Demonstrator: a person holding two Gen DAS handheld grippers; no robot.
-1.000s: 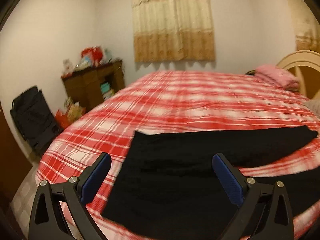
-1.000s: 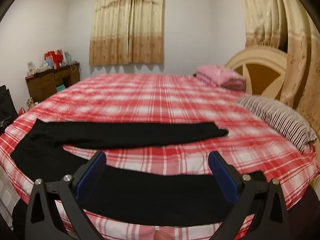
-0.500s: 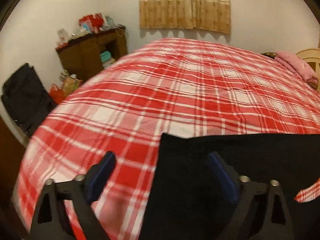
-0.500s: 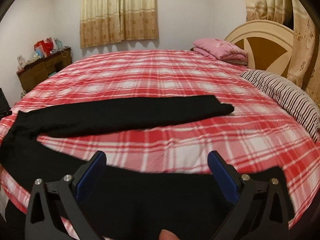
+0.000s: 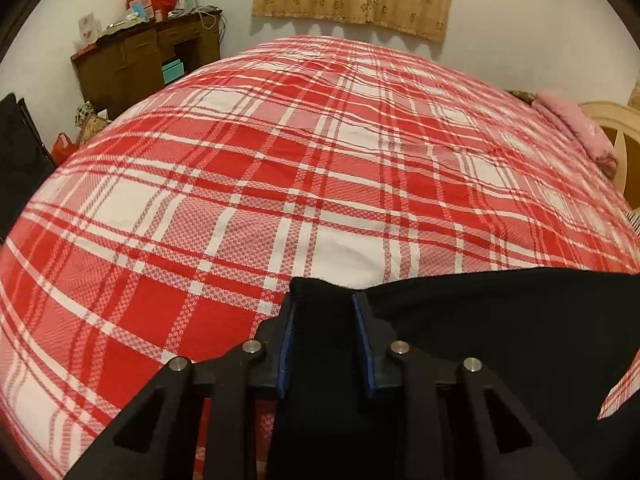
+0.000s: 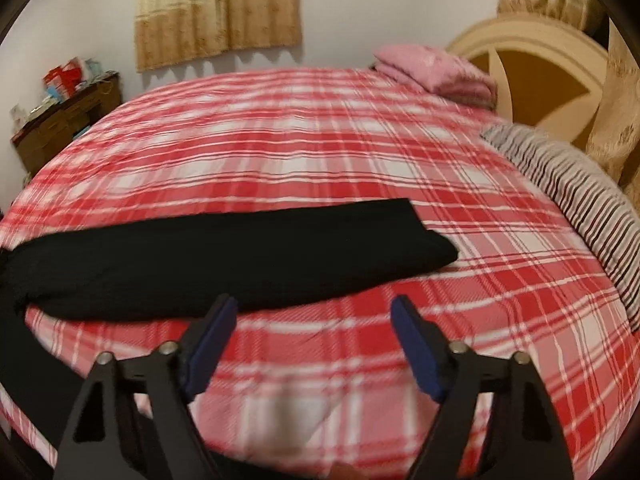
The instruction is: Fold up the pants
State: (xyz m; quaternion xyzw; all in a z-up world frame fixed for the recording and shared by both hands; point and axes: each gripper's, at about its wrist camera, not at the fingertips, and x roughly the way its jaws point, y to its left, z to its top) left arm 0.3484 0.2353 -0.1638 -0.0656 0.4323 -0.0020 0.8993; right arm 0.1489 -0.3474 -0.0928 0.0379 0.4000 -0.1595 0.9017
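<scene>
Black pants (image 5: pixel 500 320) lie on a bed with a red and white plaid cover (image 5: pixel 280 168). My left gripper (image 5: pixel 323 300) is shut on the pants' top corner, black cloth pinched between its blue pads. In the right wrist view one black pant leg (image 6: pixel 224 252) stretches across the bed, its cuff end pointing right. My right gripper (image 6: pixel 314 308) is open and empty, just in front of that leg over bare plaid cover (image 6: pixel 360 360). The near leg is out of sight below the right gripper.
A striped pillow (image 6: pixel 580 204) lies at the right edge of the bed. A folded pink blanket (image 6: pixel 436 68) sits by the round headboard (image 6: pixel 532 60). A brown dresser (image 5: pixel 140 64) and a black bag (image 5: pixel 20 160) stand left of the bed.
My left gripper has moved down onto the pants' corner and closed on it. My right gripper has moved forward past the near leg toward the far leg, staying open.
</scene>
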